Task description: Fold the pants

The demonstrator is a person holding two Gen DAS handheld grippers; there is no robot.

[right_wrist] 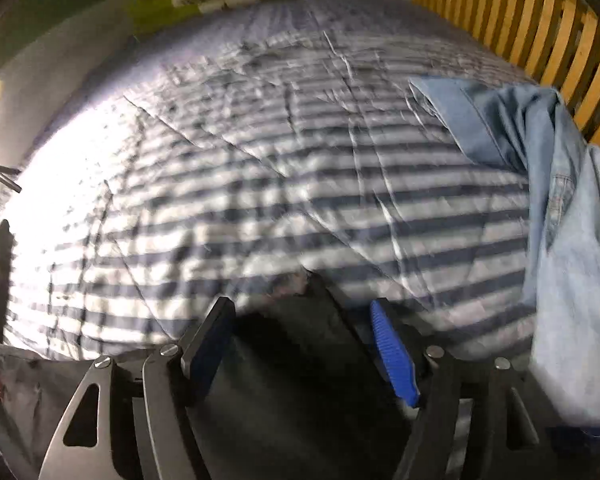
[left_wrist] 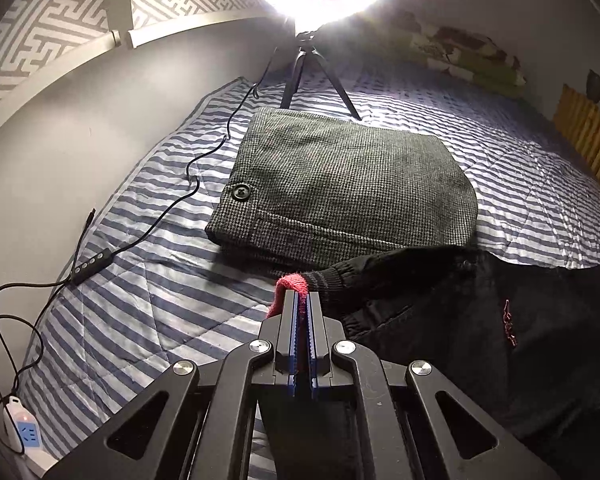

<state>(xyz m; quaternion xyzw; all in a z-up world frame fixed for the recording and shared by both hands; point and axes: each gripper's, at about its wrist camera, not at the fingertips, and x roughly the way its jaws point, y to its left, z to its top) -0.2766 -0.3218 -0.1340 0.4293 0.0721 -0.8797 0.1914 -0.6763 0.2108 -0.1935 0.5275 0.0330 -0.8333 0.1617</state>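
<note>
Black pants with a red-edged ribbed cuff lie on the striped bed. My left gripper is shut on that cuff, and red knit shows at its fingertips. In the right wrist view the black pants lie between and under the blue pads of my right gripper, which is open; that view is blurred. A grey houndstooth pair, folded, lies beyond the left gripper.
A ring light on a tripod stands at the head of the striped quilt, its cable and remote trailing along the left wall. Light blue jeans lie heaped at the right, by a wooden slatted rail.
</note>
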